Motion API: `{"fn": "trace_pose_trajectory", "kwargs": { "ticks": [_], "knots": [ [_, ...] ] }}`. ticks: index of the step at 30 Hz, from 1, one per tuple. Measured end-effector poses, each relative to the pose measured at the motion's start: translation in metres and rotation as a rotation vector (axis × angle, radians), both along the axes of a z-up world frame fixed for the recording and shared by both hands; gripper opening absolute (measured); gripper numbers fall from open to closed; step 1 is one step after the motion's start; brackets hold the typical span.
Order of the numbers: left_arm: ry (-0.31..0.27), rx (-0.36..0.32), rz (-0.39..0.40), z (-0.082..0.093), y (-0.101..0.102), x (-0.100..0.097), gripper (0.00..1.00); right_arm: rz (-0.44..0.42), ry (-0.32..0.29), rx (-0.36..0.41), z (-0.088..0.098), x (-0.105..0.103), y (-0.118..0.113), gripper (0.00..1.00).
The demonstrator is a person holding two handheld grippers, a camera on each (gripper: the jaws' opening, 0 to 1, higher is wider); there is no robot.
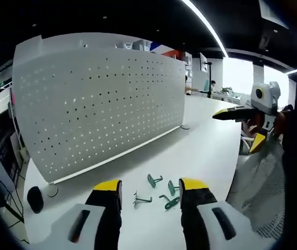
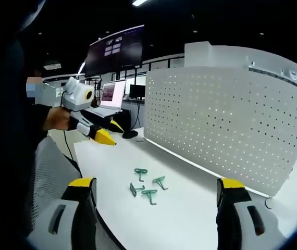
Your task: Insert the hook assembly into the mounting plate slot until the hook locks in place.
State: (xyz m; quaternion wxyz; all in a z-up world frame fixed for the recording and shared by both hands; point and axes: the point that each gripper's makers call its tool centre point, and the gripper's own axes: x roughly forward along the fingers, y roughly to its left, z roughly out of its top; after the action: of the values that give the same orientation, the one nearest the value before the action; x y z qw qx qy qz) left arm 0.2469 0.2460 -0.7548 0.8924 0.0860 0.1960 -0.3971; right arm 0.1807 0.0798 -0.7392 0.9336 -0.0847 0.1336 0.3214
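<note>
Four green hooks (image 1: 159,194) lie loose on the white table (image 1: 200,151), just ahead of the left gripper (image 1: 151,188) and between its jaws, which stand wide apart and hold nothing. In the right gripper view the same hooks (image 2: 146,186) sit a little further out, ahead of the right gripper (image 2: 156,185) and nearer its left jaw; its jaws are also spread wide and empty. No hook has been lifted yet, so picking one is the step in hand. I would choose an outer hook, one lying clear of the others, bring one jaw down on either side of its flat part, and close on it alone so the neighbours are not dragged.

Beyond the hooks stands the white perforated mounting plate (image 1: 101,104), upright, well apart from both grippers; its holes look empty as far as I can tell (image 2: 226,125). No containers are present on the table.
</note>
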Motion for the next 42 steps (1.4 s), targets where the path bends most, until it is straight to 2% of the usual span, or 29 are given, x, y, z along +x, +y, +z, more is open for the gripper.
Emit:
{"fn": "trace_pose_trajectory", "kwargs": {
  "ticks": [3,6,7,10,13,19,23,25,32,42],
  "knots": [
    [0.043,0.007,0.037,-0.005,0.002,0.011,0.4,0.0,-0.008,0.001,0.002,0.004,0.0,0.93],
    [0.066,-0.025,0.073,-0.005,0.002,0.025,0.34,0.004,-0.021,0.003,0.006,0.007,0.003,0.93],
    [0.069,-0.017,0.08,-0.007,0.002,0.028,0.32,0.006,-0.026,0.005,0.008,0.008,0.003,0.93],
    [0.068,0.017,0.075,-0.02,-0.002,0.036,0.3,0.007,-0.026,0.006,0.008,0.008,0.004,0.93],
    [0.091,0.038,0.07,-0.034,-0.007,0.039,0.29,0.014,-0.013,-0.001,0.004,0.007,0.004,0.92],
    [0.122,0.157,0.051,-0.07,-0.013,0.042,0.27,0.022,0.006,-0.003,-0.002,0.008,0.006,0.92],
    [0.133,0.21,0.029,-0.087,-0.017,0.045,0.22,0.03,0.004,-0.001,-0.001,0.01,0.009,0.92],
    [0.107,0.26,0.026,-0.093,-0.015,0.051,0.19,0.031,-0.002,0.001,0.0,0.011,0.009,0.92],
    [0.155,0.279,0.007,-0.115,-0.019,0.057,0.15,0.013,0.005,0.001,-0.001,0.008,0.003,0.92],
    [0.187,0.301,0.0,-0.131,-0.02,0.057,0.07,-0.013,0.012,0.003,-0.002,0.002,-0.001,0.91]
  ]
}}
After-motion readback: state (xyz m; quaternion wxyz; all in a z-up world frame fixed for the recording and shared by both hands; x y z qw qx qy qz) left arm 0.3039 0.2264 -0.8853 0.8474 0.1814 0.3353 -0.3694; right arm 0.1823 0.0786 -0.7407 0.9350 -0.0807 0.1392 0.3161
